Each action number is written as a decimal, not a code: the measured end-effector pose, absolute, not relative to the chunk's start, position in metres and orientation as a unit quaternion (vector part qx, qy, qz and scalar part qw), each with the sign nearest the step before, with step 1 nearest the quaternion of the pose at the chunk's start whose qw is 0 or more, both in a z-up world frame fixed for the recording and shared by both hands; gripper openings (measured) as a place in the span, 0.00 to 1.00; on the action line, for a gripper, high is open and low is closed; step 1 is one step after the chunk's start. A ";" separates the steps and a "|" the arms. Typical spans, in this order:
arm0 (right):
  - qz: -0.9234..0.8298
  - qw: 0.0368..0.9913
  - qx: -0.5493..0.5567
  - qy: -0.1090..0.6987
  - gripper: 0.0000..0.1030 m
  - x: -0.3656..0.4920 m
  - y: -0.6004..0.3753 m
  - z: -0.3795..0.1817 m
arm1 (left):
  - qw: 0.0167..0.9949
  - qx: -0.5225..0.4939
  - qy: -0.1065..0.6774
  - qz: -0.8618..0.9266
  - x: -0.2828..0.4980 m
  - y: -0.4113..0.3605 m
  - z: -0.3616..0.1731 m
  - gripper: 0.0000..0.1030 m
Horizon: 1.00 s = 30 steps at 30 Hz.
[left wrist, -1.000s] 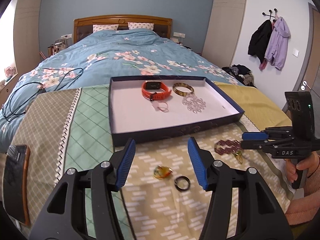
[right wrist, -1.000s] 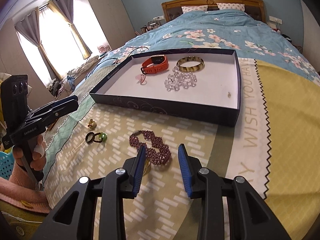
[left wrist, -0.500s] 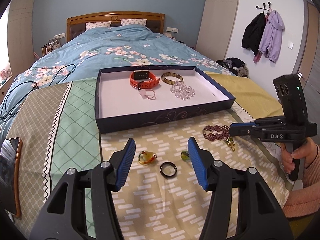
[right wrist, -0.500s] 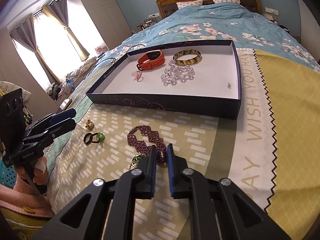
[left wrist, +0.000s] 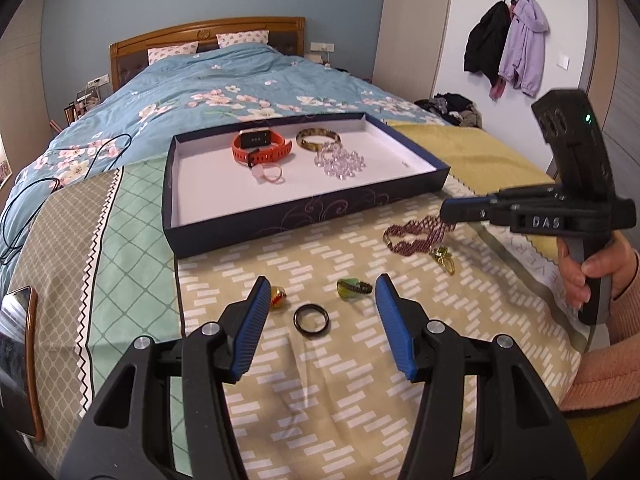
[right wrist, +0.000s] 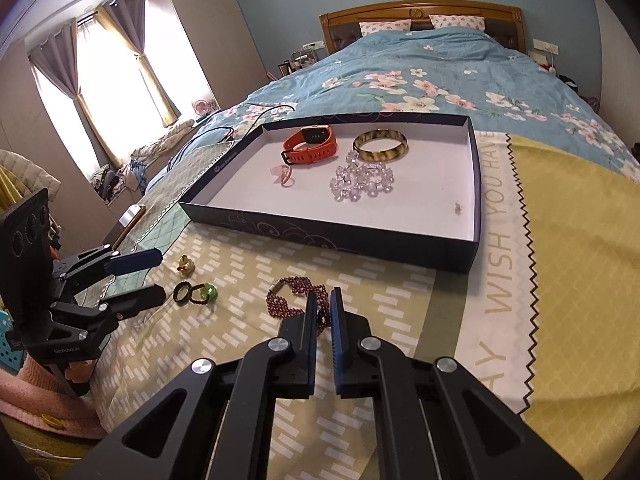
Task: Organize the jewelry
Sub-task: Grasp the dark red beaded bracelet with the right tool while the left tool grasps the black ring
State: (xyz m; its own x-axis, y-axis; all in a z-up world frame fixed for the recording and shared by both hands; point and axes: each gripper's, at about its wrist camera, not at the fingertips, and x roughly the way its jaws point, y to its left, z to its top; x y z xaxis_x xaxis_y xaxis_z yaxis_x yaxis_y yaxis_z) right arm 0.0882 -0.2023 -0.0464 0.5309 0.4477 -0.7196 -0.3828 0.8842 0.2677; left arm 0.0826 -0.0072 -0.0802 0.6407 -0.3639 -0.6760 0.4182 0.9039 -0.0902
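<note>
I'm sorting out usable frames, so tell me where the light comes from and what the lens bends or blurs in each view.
Right wrist view: daylight blows out the curtained window; the headboard bows from the fisheye; the beaded bracelet at the right tool stays sharp. Left wrist view: even light, no glare; the wall edges curve; the black ring between the left tool's fingers is crisp.

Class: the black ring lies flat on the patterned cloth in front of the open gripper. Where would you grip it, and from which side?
Grip the black ring across its band, rim to rim, coming down from above. It lies flat, so only its outer edges offer purchase. The left gripper stands open, wider than the ring, above it.
</note>
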 end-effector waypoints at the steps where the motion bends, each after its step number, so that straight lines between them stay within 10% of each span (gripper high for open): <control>1: 0.238 0.874 0.040 0.421 0.05 0.089 -0.203 -0.046 | 0.903 0.039 0.370 -0.214 0.084 -0.007 -0.082 0.51; 9: 0.236 0.876 0.032 0.419 0.01 0.090 -0.200 -0.044 | 0.891 0.031 0.402 -0.209 0.091 -0.007 -0.097 0.45; 20: 0.226 0.860 0.055 0.454 0.22 0.092 -0.210 -0.066 | 0.883 0.036 0.424 -0.196 0.102 -0.011 -0.105 0.44; 24: 0.233 0.859 0.048 0.453 0.05 0.093 -0.205 -0.065 | 0.885 0.033 0.424 -0.189 0.105 -0.011 -0.107 0.33; 30: 0.239 0.868 0.028 0.434 0.05 0.088 -0.197 -0.055 | 0.886 0.031 0.423 -0.188 0.103 -0.008 -0.106 0.21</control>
State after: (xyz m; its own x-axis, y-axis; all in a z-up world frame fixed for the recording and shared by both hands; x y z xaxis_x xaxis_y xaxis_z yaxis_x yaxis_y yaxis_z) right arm 0.0879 -0.1967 -0.0552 0.5097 0.4389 -0.7400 -0.3911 0.8843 0.2550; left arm 0.1034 -0.0080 -0.1062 0.5721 -0.3060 -0.7610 0.3592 0.9276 -0.1029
